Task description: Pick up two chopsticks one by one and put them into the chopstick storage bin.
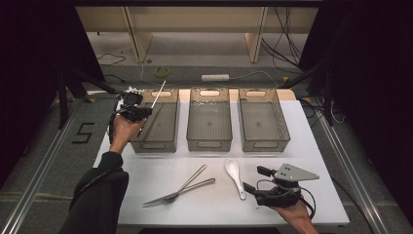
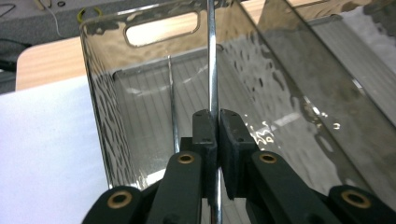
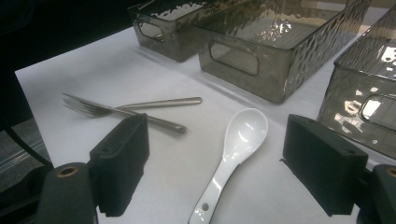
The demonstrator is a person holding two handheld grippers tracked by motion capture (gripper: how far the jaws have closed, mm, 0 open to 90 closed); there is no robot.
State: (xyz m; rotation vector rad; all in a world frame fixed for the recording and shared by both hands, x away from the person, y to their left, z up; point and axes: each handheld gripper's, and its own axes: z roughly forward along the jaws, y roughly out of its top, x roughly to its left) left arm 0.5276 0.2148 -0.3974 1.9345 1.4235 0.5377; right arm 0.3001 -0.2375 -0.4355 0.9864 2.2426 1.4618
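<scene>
My left gripper [image 1: 145, 112] is shut on a thin metal stick [image 1: 158, 94] and holds it over the left grey bin [image 1: 154, 145]. In the left gripper view the stick [image 2: 213, 65] runs straight up between the closed jaws [image 2: 217, 122], above the bin's ribbed floor [image 2: 149, 107]. A white ceramic spoon [image 1: 235, 177] lies on the white table near the front right. My right gripper [image 1: 255, 179] stands open just right of its handle. In the right gripper view the spoon [image 3: 236, 149] lies between the wide-apart jaws [image 3: 219, 140], untouched.
A fork [image 1: 181, 190] and a second metal utensil [image 1: 187, 179] lie crossed at the front centre, seen too as the fork [image 3: 116, 111] in the right gripper view. The middle bin [image 1: 209, 144] and right bin [image 1: 265, 144] stand in a row. Floor cables lie beyond the table.
</scene>
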